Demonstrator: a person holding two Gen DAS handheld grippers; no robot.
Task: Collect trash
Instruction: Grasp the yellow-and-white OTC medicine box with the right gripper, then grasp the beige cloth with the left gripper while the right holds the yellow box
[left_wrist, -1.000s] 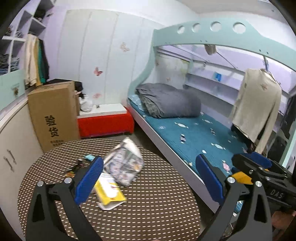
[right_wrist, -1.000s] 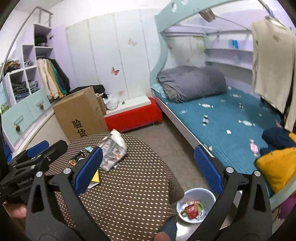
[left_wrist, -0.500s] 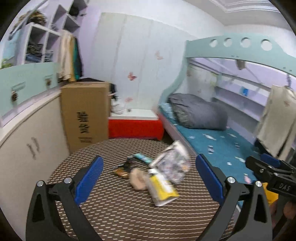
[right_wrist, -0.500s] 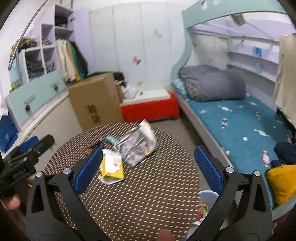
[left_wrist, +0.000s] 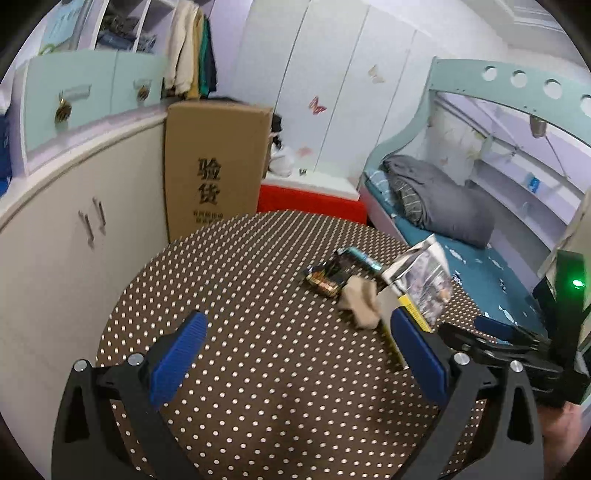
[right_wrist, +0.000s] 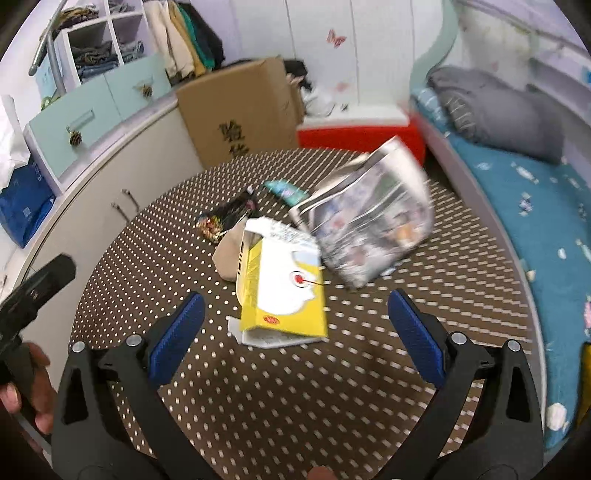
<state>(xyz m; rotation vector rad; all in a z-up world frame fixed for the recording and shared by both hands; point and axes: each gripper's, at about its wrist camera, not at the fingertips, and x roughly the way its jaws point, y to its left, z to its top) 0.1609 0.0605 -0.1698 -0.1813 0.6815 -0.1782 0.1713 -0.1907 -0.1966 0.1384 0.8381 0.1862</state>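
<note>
Right wrist view looked down over a round table (right_wrist: 461, 288) covered in a brown cloth with white dots, where the trash lay in a loose cluster near the middle. The right gripper (right_wrist: 295, 321) hovered above the near side of the table with its blue-padded jaws spread wide and nothing between them. Just ahead of it lay a flattened yellow and white carton (right_wrist: 284, 291), its torn open end pointing away toward the far side. A crumpled beige wad (right_wrist: 227, 254) touched the carton's left edge, a dark printed wrapper (right_wrist: 225, 218) lay just beyond that, and a small teal wrapper (right_wrist: 286, 188) sat farther back. A large silvery printed bag (right_wrist: 369, 221) stood tilted beside the carton on the right, blurred in this view. At the left edge a hand (right_wrist: 29, 387) gripped the black handle of the other tool. In the left wrist view the left gripper (left_wrist: 295, 354) hung over the bare near part of the cloth, its jaws likewise wide apart and empty, with the trash cluster ahead and to its right: the dark wrapper (left_wrist: 327, 280), the beige wad (left_wrist: 360, 301) and the silvery bag (left_wrist: 424, 280), while its right finger hid most of the carton. Behind the table stood a tall cardboard box (left_wrist: 214, 166) against a cream cabinet (left_wrist: 74, 240), a low red bench (left_wrist: 310, 199), and a bunk bed (left_wrist: 476, 266) with a folded grey quilt (left_wrist: 439, 201).
</note>
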